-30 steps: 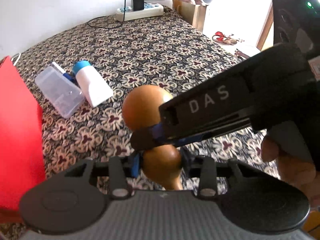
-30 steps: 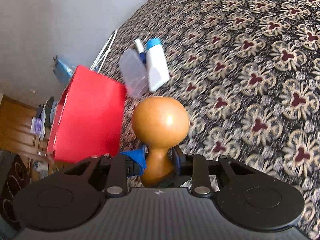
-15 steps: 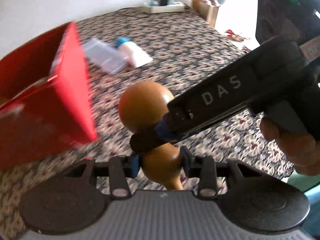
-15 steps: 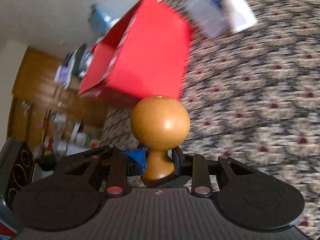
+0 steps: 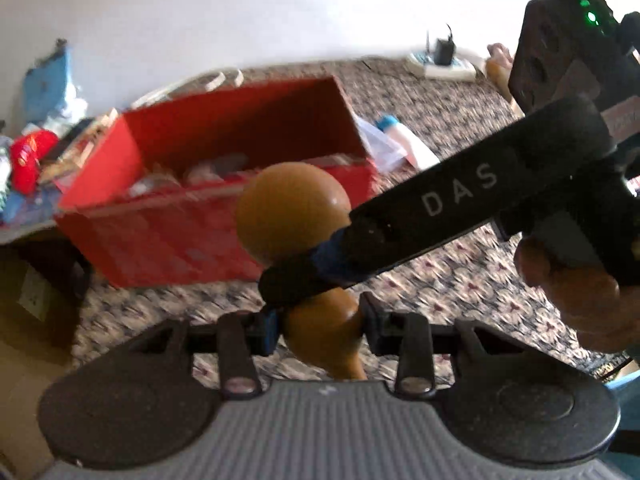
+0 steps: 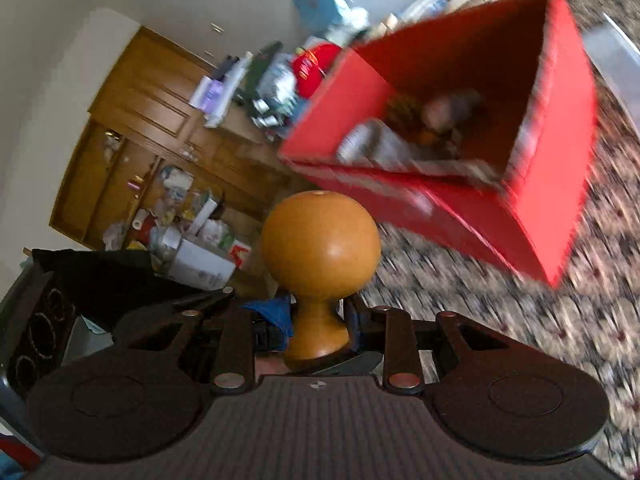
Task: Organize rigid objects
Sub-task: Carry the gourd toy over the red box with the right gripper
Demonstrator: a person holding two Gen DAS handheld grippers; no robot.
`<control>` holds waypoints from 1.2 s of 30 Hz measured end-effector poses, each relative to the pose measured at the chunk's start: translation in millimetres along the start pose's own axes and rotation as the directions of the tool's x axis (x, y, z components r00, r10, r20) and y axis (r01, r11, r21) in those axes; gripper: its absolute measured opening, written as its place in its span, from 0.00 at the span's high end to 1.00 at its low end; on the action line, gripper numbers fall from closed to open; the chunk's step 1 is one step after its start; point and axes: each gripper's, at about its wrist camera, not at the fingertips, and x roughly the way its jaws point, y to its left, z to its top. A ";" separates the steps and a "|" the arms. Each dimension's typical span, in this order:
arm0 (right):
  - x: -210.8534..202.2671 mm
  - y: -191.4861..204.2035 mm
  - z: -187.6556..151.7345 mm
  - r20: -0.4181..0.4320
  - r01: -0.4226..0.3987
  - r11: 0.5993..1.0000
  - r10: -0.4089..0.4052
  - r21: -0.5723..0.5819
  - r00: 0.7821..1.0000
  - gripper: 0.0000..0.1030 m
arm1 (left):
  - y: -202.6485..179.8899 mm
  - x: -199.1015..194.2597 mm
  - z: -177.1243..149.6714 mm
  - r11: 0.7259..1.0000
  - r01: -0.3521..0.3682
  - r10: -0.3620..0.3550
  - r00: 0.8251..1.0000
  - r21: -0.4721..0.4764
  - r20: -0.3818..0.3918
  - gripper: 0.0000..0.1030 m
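Both grippers hold a brown wooden gourd (image 5: 292,208) in the air above the patterned cloth. My left gripper (image 5: 320,326) is shut on its lower bulb. My right gripper (image 5: 304,276) reaches in from the right, and its black fingers (image 5: 440,200) clamp the narrow neck. In the right wrist view the gourd (image 6: 320,240) stands upright in the right gripper (image 6: 320,320), which is shut on the neck. The open red box (image 5: 172,240) lies just beyond the gourd, with several blurred items on its floor. In the right wrist view the red box (image 6: 560,184) sits up and to the right.
A clear plastic case (image 5: 380,144) and a white bottle with a blue cap (image 5: 408,144) lie behind the box. A power strip (image 5: 440,66) sits at the far edge. A hand (image 5: 572,292) grips the right tool. Cluttered wooden cabinets (image 6: 160,128) stand past the table's left edge.
Both grippers have carried the gourd up and leftward together. The red box, earlier at the left edge of view, now lies open straight ahead, and the case and bottle have fallen behind it.
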 end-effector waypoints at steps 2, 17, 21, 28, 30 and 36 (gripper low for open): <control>6.2 8.7 13.1 0.043 0.000 1.000 0.000 -0.013 0.999 0.89 | 17.1 -6.7 8.6 1.000 0.000 0.000 0.999 0.011 0.037 0.63; 24.1 11.3 109.0 0.402 0.268 0.962 -0.228 -0.046 0.887 0.89 | 104.9 50.8 134.9 0.976 0.135 -0.173 0.957 0.170 0.234 0.63; 37.6 -18.7 104.8 0.341 0.320 0.946 -0.315 0.042 0.886 0.89 | 110.3 94.6 139.4 0.962 0.215 -0.238 0.963 0.169 0.129 0.63; 59.3 -52.3 100.7 0.195 0.351 0.917 -0.386 0.190 0.902 0.90 | 108.8 136.2 118.1 0.952 0.230 -0.225 0.973 0.202 -0.047 0.63; 63.4 -56.5 100.2 0.157 0.382 0.900 -0.416 0.209 0.896 0.90 | 108.2 143.4 112.9 0.950 0.229 -0.216 0.973 0.213 -0.083 0.62; 70.4 -55.0 103.0 0.091 0.450 0.869 -0.475 0.204 0.875 0.90 | 112.9 152.8 105.4 0.954 0.234 -0.214 0.970 0.190 -0.119 0.61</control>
